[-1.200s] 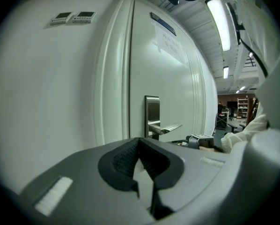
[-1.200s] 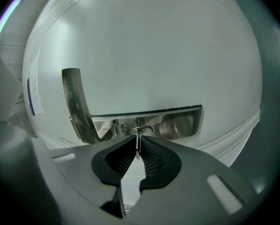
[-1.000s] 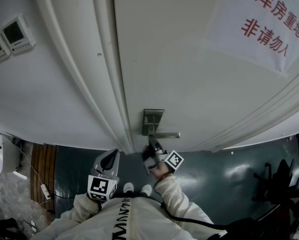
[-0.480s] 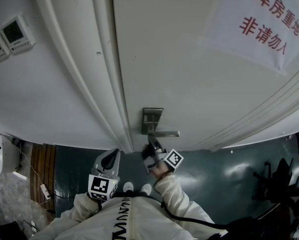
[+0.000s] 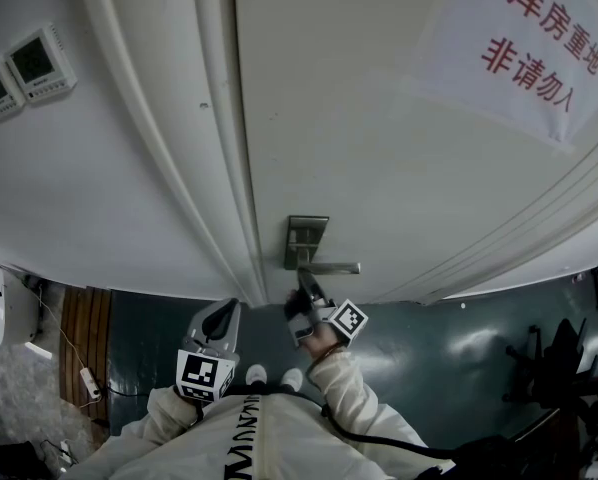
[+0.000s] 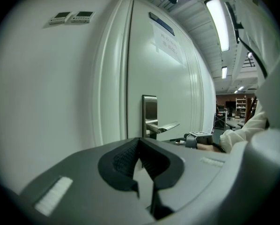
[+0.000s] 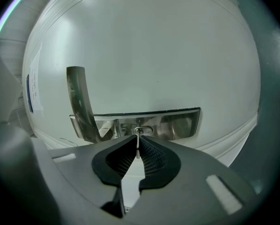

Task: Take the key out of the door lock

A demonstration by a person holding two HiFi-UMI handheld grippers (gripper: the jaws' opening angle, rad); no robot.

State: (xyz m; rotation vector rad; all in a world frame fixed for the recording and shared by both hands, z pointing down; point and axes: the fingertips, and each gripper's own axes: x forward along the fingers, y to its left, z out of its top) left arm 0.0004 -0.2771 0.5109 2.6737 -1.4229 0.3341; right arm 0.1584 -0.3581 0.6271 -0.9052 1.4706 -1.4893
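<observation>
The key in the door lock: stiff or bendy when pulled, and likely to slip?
Probably stiff: the key shows as a thin straight metal edge. Likely light, being small against the lock plate. It may twist or slip, since the right gripper pinches only its end between ribbed fingers.

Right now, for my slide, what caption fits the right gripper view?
The right gripper pinches the key in the lock plate.

White suit (image 5: 279,433), grey left gripper (image 5: 226,308)

Bright ceiling strip light (image 6: 218,20); fisheye-bent edges, dark vignetted corners.
</observation>
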